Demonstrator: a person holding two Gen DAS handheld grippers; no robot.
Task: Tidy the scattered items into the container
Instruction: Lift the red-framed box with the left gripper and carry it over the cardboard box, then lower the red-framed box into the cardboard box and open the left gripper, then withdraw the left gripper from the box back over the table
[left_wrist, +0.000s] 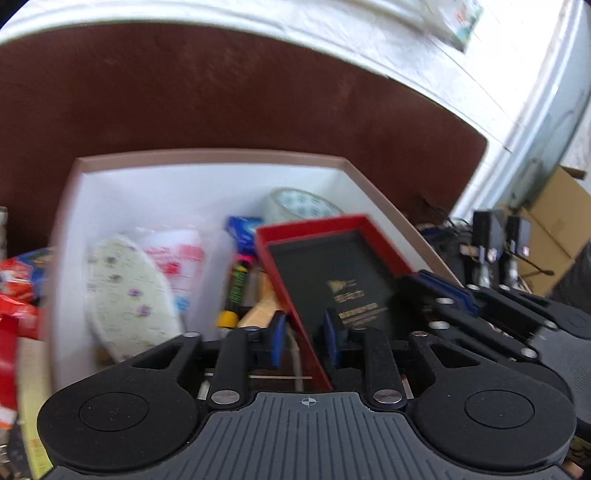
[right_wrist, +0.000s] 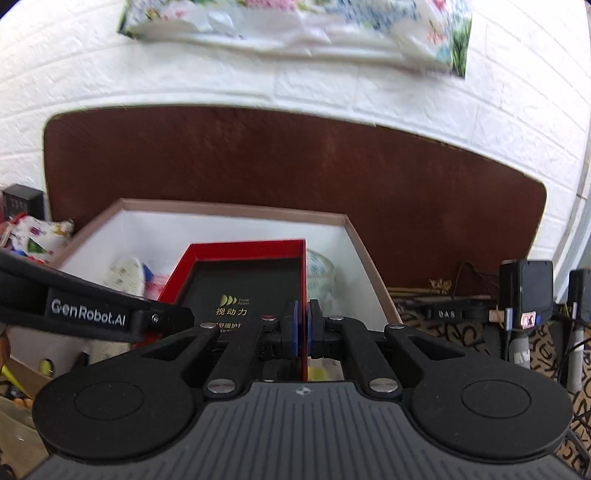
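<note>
The left gripper (left_wrist: 304, 325) is partly open, with the left edge of the red tray (left_wrist: 332, 266) between its blue pads; I cannot tell if they squeeze it. The tray tilts over the big white box (left_wrist: 207, 162), which holds a tape roll (left_wrist: 303, 205) and a marker (left_wrist: 236, 291). The right gripper (right_wrist: 302, 325) pinches the tray's right wall tight. The box's back half has open room.
</note>
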